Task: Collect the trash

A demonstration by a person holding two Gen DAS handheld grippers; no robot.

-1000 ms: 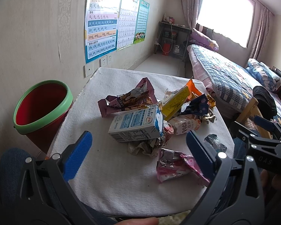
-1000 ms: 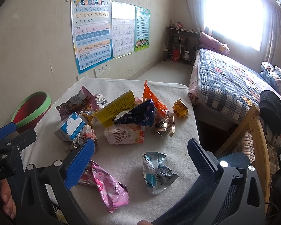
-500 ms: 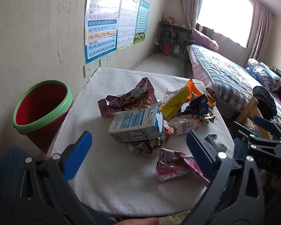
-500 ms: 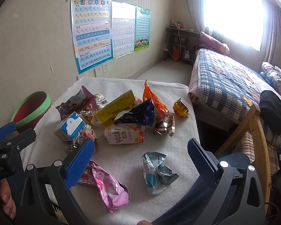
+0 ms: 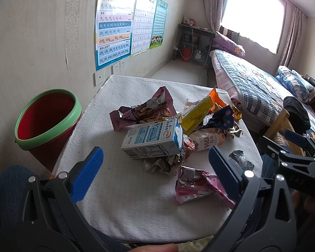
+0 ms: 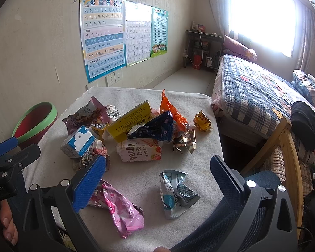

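Observation:
A pile of trash lies on a white-clothed table (image 5: 124, 193): a blue-white carton (image 5: 153, 139) (image 6: 77, 141), a purple wrapper (image 5: 142, 111), a yellow box (image 6: 129, 121), a Pocky bag (image 6: 139, 150), a pink wrapper (image 5: 197, 187) (image 6: 117, 208) and a silver-blue wrapper (image 6: 176, 191). A red bin with a green rim (image 5: 46, 119) (image 6: 35, 121) stands left of the table. My left gripper (image 5: 155, 172) hovers open over the near table edge, short of the carton. My right gripper (image 6: 157, 180) hangs open above the silver-blue wrapper, with nothing between its fingers.
A bed with a plaid quilt (image 6: 258, 96) runs along the right, with a wooden chair frame (image 6: 283, 138) beside the table. Posters (image 6: 103, 35) hang on the left wall. A person's knees in jeans (image 5: 12, 184) sit under the near edge.

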